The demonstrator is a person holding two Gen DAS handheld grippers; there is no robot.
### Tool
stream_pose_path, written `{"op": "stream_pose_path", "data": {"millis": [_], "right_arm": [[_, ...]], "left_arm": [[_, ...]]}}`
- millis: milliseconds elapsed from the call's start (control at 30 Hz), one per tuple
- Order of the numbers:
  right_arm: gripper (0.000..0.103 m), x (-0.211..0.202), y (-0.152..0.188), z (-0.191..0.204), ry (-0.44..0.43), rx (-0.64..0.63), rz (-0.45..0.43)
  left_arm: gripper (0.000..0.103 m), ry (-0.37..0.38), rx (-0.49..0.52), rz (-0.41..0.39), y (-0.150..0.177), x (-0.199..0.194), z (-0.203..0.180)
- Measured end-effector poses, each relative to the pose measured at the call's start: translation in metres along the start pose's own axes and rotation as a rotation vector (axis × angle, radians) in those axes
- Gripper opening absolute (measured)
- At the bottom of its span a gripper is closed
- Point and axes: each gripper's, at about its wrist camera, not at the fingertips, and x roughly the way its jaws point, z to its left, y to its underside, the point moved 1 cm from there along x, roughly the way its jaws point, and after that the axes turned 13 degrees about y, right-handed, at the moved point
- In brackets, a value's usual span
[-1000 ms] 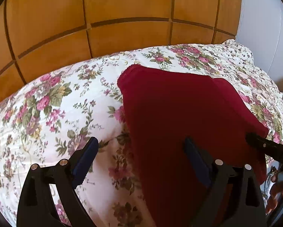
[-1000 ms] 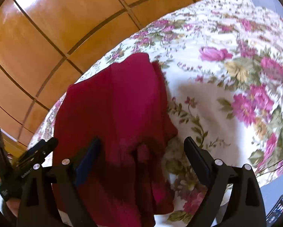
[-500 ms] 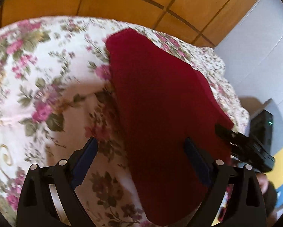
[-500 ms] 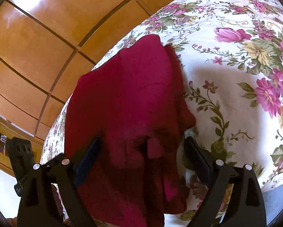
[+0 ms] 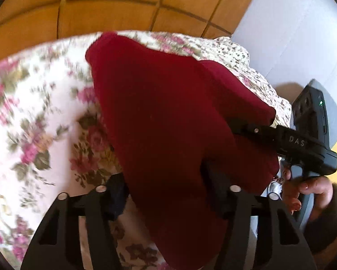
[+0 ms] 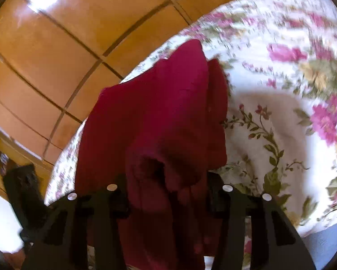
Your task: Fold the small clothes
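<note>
Lying lengthways on the floral quilted bedspread [image 5: 40, 112], the dark red knitted garment [image 5: 168, 112] is already narrowed into a long strip, its sides apparently turned in; by my reading a crosswise fold from the near end remains. The left hand-held gripper [image 5: 166, 191] is closing, the near hem between its jaws, and the right hand-held gripper [image 6: 166, 193] is closing on the bunched near corner. Whether the pads press the cloth yet I cannot tell in either view.
</note>
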Motion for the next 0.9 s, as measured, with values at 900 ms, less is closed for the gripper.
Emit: {"op": "stream_pose_path", "data": {"millis": [900], "right_arm": [[0.044, 0.062, -0.115, 0.025, 0.053, 0.027, -0.246]], "left_arm": [[0.056, -0.163, 0.215, -0.082, -0.139, 0.048, 0.053]]}}
